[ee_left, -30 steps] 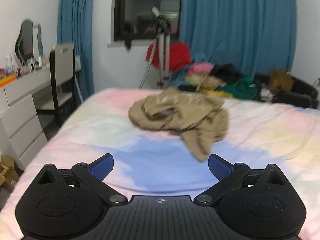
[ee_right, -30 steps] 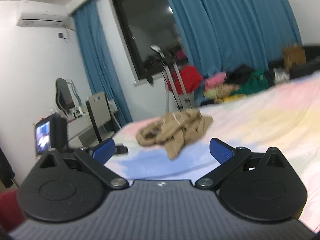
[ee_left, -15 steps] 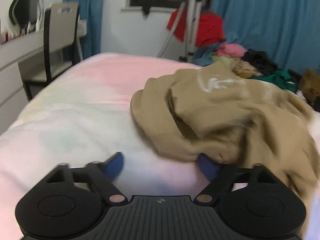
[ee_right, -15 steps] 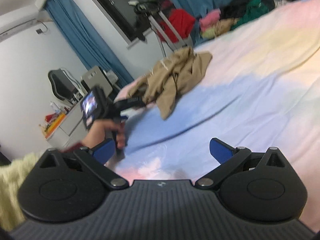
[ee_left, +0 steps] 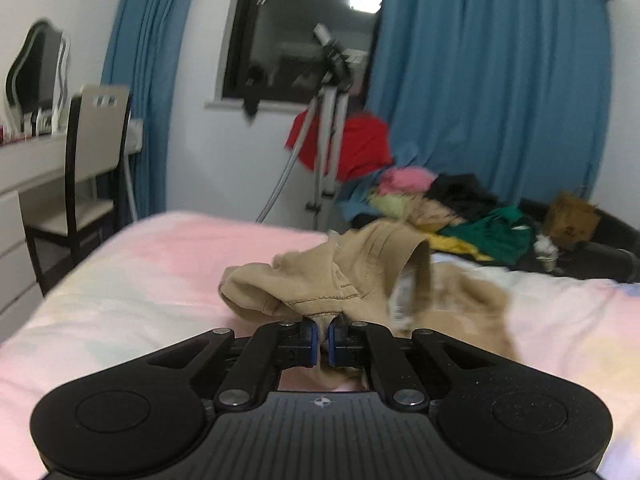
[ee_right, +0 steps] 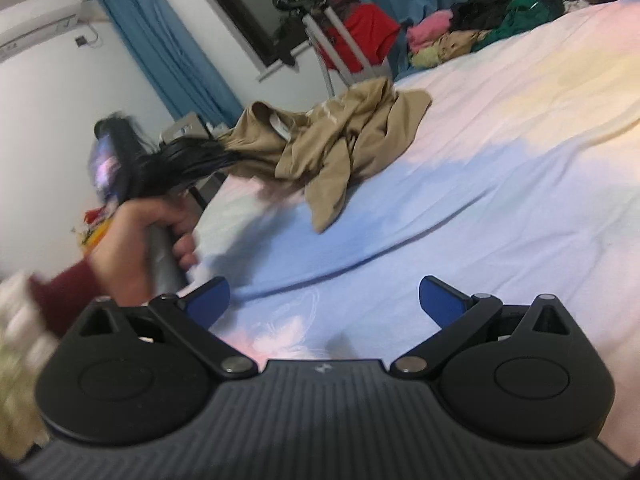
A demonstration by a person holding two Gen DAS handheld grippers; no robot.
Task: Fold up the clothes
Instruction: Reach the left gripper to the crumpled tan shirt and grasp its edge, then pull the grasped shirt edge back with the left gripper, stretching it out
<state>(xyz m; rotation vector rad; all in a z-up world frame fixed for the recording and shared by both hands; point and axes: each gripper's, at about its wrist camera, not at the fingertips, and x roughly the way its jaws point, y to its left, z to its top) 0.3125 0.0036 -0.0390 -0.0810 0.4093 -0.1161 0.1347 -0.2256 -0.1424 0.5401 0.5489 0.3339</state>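
Note:
A crumpled tan garment [ee_left: 352,280] lies on the pastel bed [ee_left: 140,280]. My left gripper [ee_left: 323,342] is shut on the garment's near hem and lifts that edge off the bed. In the right wrist view the same garment [ee_right: 340,144] hangs stretched from the left gripper [ee_right: 224,152], which a hand holds at the left. My right gripper [ee_right: 324,300] is open and empty, low over the blue part of the bed [ee_right: 440,220], well short of the garment.
A pile of coloured clothes [ee_left: 460,212] lies beyond the far side of the bed. A tripod [ee_left: 324,140] with a red cloth stands by the window. A chair [ee_left: 88,168] and white desk stand at the left.
My left gripper has closed on the garment's edge and raised it. My right gripper has stayed open and shifted little.

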